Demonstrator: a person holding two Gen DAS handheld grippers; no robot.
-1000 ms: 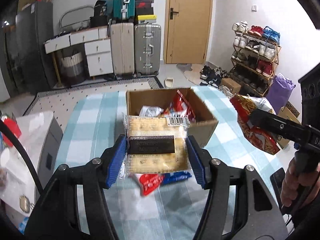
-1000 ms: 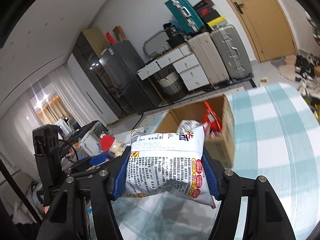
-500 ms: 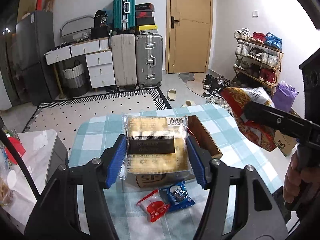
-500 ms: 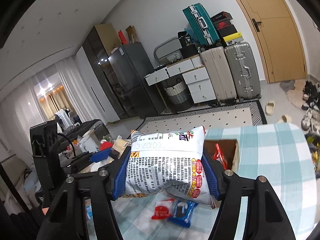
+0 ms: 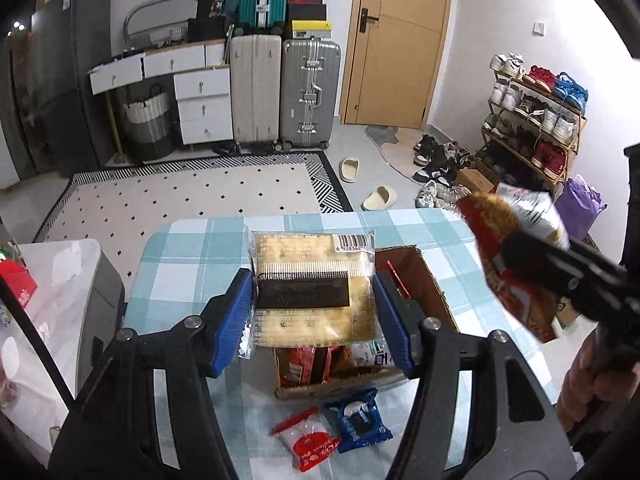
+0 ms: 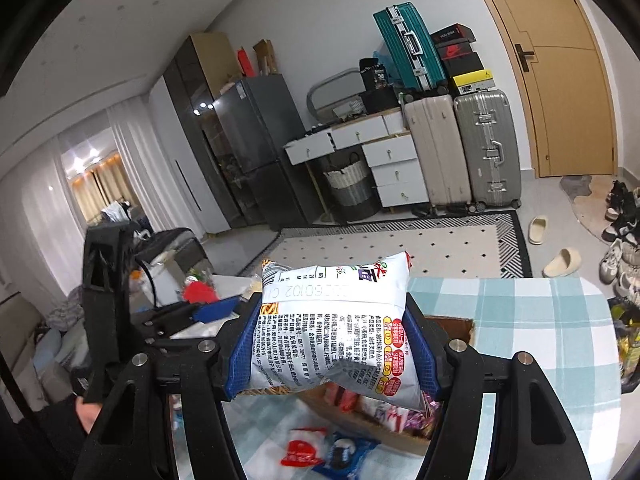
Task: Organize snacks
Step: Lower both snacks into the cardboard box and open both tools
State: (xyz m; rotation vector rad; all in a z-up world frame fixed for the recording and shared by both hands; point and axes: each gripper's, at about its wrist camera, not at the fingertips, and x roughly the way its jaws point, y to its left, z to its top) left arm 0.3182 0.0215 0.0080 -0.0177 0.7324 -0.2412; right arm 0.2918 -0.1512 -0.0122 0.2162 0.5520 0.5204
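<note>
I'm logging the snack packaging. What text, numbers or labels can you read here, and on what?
"6 928362", digits cut off after: barcode label on cracker pack.
"20190302", printed upside down, uncertain: seal strip of chip bag.
Chip bag's small print: too small to read.
Cracker pack's dark label: blurred.

our left wrist view looks steeply down past its fingers, close over the checked table (image 5: 192, 256), our right wrist view faces shallower toward the room, both share the cardboard box (image 5: 424, 280), suitcases (image 6: 486, 148) and door (image 6: 560, 80)
</note>
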